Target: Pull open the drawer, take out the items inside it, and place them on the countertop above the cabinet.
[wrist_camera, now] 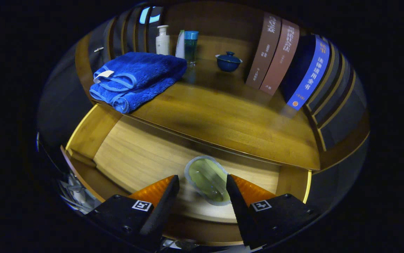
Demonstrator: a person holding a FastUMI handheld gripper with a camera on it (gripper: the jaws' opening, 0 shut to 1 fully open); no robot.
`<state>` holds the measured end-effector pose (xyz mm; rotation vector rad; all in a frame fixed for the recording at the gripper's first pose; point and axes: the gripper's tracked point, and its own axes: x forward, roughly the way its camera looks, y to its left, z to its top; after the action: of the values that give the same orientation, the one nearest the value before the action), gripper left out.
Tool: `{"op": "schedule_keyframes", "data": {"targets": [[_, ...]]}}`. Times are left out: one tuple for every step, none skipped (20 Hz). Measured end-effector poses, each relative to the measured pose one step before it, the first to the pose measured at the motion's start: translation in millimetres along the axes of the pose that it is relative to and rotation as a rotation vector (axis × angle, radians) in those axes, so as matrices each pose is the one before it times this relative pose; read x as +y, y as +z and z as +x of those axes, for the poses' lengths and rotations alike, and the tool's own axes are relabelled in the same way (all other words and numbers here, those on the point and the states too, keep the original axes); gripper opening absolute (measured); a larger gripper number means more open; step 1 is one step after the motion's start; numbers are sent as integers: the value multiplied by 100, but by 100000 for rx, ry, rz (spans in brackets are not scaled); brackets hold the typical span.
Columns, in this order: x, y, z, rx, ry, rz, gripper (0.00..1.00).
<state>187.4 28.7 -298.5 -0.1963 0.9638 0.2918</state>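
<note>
Drawer [124, 154]: pulled open below the bench [223, 119].
Item: I see one oval, pale green, translucent pouch [207, 180] lying flat on the drawer floor.
Claw [202, 186]: spread wide, holding nothing; pouch sits between the fingers.
Bench: folded blue towel [137, 79], bottles, lidded blue cup [228, 61], books.
Risk: I judge the flat pouch may slip out as the fingers close, since little stands proud to pinch.

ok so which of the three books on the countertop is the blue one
The blue book is the one farthest from the towel, beside the two brown books. The gripper hangs open over the drawer, around the oval dish.
</note>
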Motion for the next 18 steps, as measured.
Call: {"op": "schedule_keyframes", "data": {"targets": [[-496,-114,629,1687,2672,560,87],[-279,-114,678,1812,2133,-84,87],[-118,-100,755,1842,1359,-1465,85],[10,-352,649,2019,519,-2153,83],[-9,-312,752,2412,61,-2505,81],[46,-52,409,1206,72,-2762,81],[34,-574,879,2041,-1171,-1197,71],[225,-588,366,3249,-251,-1449,61],[-109,249,-428,-1000,-901,-1407,50],[3,-366,435,-73,1288,500,51],[-68,210,-485,2416,274,1133,35],[265,66,-146,-375,56,2681,35],[173,-62,201,812,247,1986,35],[41,114,166,-619,128,1940,35],[-109,356,168,-1832,-472,973,35],[-416,375,-360,-1200,31,1757,35],[-225,-173,-80,1162,-528,713,15],[549,-429,68,-1444,-1043,1240,15]]}}
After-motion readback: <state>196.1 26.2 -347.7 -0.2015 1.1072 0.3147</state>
